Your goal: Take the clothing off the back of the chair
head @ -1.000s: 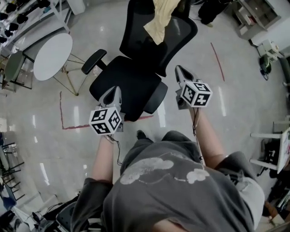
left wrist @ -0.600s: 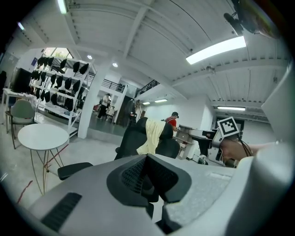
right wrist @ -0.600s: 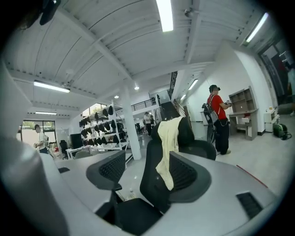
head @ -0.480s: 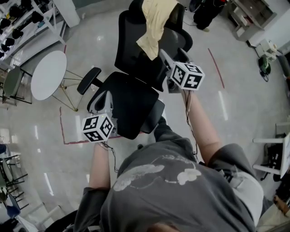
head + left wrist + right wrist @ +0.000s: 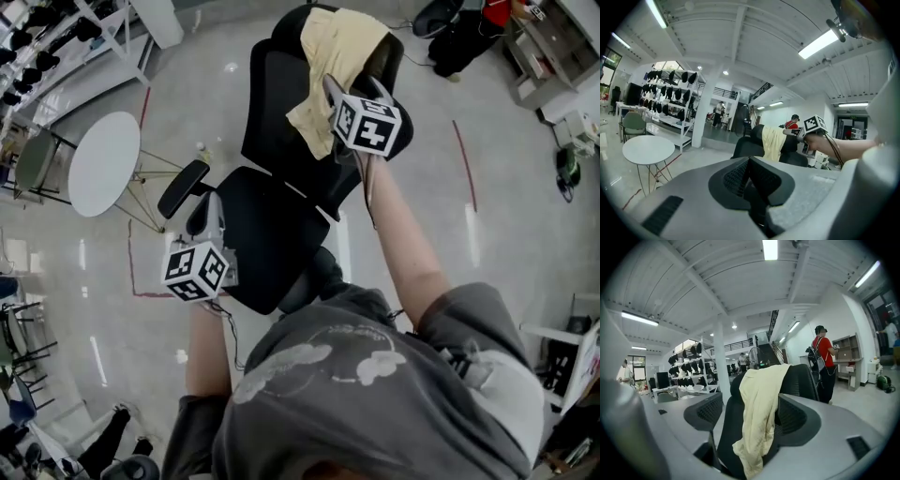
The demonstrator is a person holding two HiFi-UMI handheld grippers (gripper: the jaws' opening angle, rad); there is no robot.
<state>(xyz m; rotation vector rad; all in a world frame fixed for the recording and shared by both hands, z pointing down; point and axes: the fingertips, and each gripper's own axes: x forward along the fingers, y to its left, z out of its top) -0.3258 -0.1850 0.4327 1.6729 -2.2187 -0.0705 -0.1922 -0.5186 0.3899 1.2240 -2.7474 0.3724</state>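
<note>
A pale yellow garment [image 5: 330, 70] hangs over the top of the backrest of a black office chair [image 5: 281, 216]. In the right gripper view the garment [image 5: 759, 413] drapes down the backrest straight ahead. My right gripper [image 5: 354, 89] is held out at backrest height, its jaws opening, one on each side of the garment and not pressing it. My left gripper [image 5: 208, 202] hangs over the seat near the armrest, jaws shut and empty. In the left gripper view the pads [image 5: 740, 176] meet, with the chair [image 5: 747, 147] farther ahead.
A round white table [image 5: 103, 164] stands left of the chair, with racks of dark items [image 5: 56, 28] behind it. Red tape lines [image 5: 136, 272] mark the glossy floor. A person in a red shirt [image 5: 824, 362] stands by shelves beyond the chair.
Both grippers have moved forward toward the chair's back. The right one travelled farther, from beside the seat up to the garment, and its jaws have spread apart.
</note>
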